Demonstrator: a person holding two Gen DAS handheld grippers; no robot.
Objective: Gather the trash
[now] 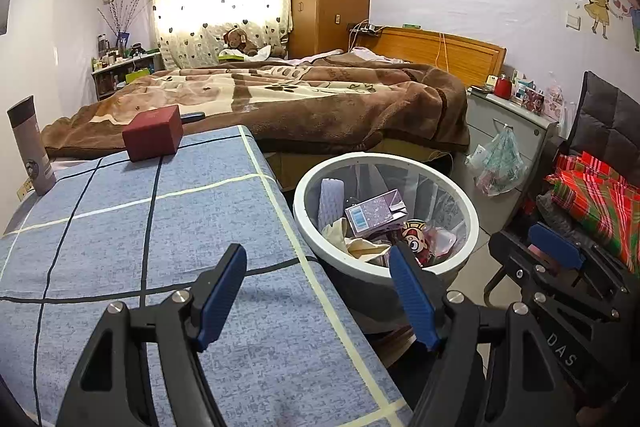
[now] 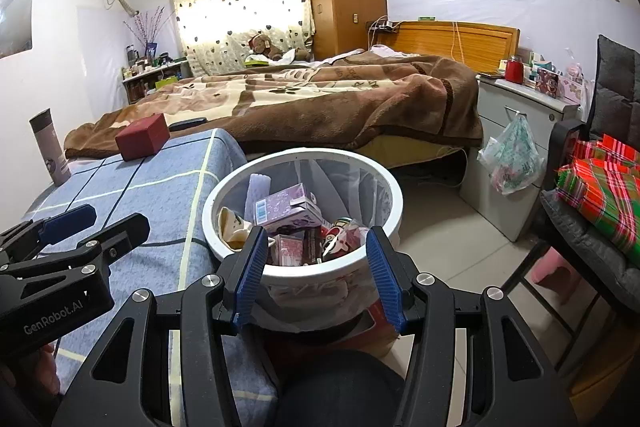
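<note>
The white-rimmed wastebasket (image 2: 302, 163) stands on the tiled floor just beside the blue checked tabletop (image 1: 160, 227), lined with a clear bag and nearly full. On top lies a purple carton (image 2: 286, 213) with a barcode panel; a cream cloth scrap (image 2: 234, 227) sits at its nine o'clock and a red cartoon wrapper (image 2: 340, 235) at its five o'clock. The right gripper (image 2: 316, 275) hangs above the near rim, jaws parted and empty. The left gripper (image 1: 320, 299), at the basket's seven o'clock, is likewise spread wide, holding nothing.
</note>
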